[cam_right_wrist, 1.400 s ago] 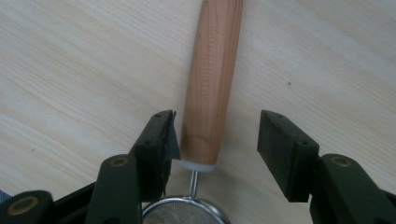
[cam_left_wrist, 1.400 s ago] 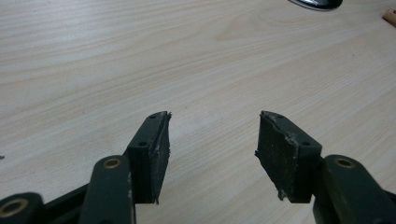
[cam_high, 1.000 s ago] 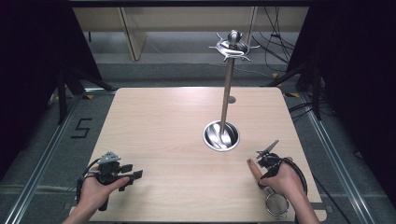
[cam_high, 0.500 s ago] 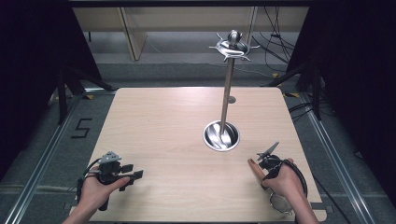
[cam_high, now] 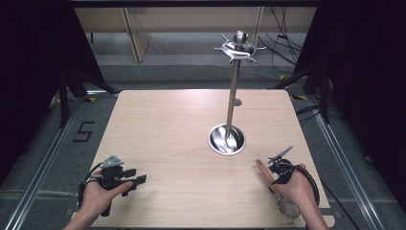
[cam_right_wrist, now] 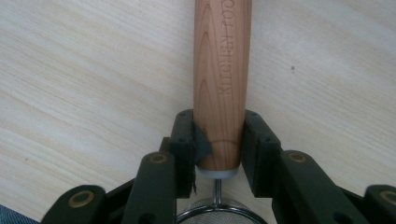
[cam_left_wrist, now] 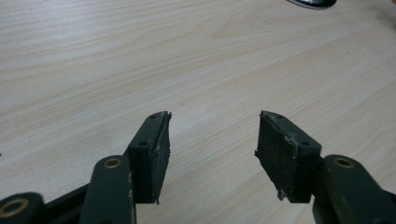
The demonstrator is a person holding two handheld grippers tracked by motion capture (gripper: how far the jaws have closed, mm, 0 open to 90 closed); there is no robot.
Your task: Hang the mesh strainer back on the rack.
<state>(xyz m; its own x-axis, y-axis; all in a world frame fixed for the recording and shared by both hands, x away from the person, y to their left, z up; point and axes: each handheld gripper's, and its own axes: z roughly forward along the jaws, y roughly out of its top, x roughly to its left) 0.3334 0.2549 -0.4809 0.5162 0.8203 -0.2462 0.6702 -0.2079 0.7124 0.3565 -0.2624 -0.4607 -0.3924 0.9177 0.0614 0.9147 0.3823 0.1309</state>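
A small strainer lies near the table's front right corner, its wooden handle (cam_high: 264,170) pointing away to the left and its mesh bowl (cam_high: 287,209) under the person's right hand. My right gripper (cam_high: 275,173) is shut on that handle (cam_right_wrist: 222,70). The jaws have just been closing, and both pads now press the handle's lower end just above the mesh rim (cam_right_wrist: 217,212). My left gripper (cam_high: 136,181) rests low over the front left of the table. Its jaws (cam_left_wrist: 212,140) stand open over bare wood with nothing between them.
A tall metal stand (cam_high: 232,91) with hooks at its top (cam_high: 235,48) rises from a round shiny base (cam_high: 226,139) right of the table's (cam_high: 163,124) middle. The base's edge (cam_left_wrist: 312,2) shows in the left gripper view. Dark floor and cables surround the table.
The right hand has shifted slightly toward the near edge with the strainer. The left hand has stayed where it was.
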